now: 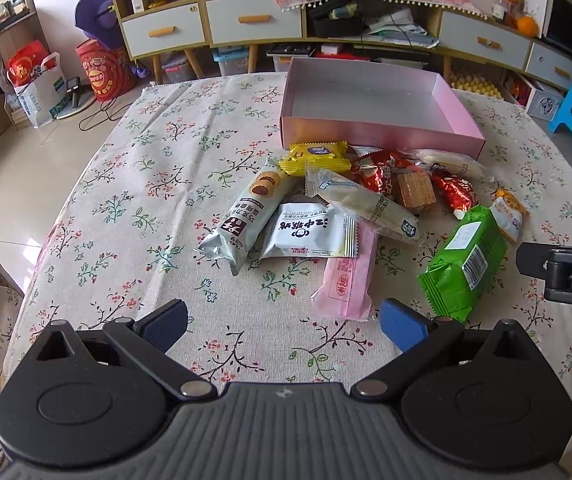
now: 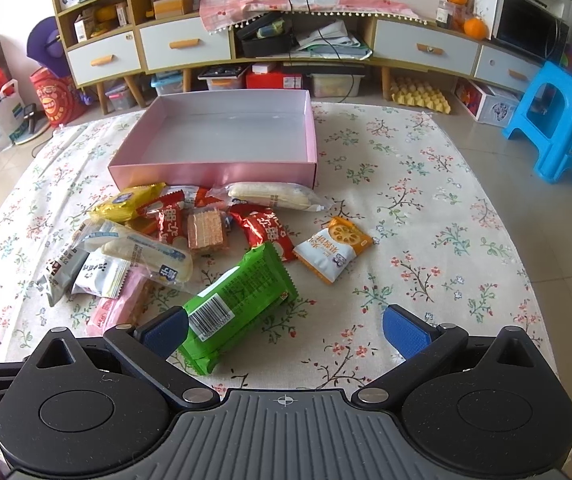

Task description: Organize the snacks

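Observation:
A shallow pink box [image 1: 378,132] [image 2: 213,174], with nothing in it, stands on the floral tablecloth. In front of it lies a pile of several snack packets: a yellow one [image 1: 314,157], red ones [image 2: 261,228], a wafer [image 2: 205,232], a white-orange packet [image 2: 332,249], a pink packet [image 1: 348,276], a silver biscuit packet [image 1: 241,216] and a green packet [image 1: 462,266] [image 2: 237,308]. My left gripper [image 1: 283,322] is open and empty, just short of the pink packet. My right gripper [image 2: 283,326] is open, low over the near end of the green packet, its left finger [image 2: 163,330] beside it.
The right gripper's body [image 1: 566,272] shows at the right edge of the left wrist view. A blue stool [image 2: 554,120] stands beyond the table on the right. Shelves and drawers [image 2: 245,40] line the far wall. Bags [image 1: 41,80] sit on the floor at the left.

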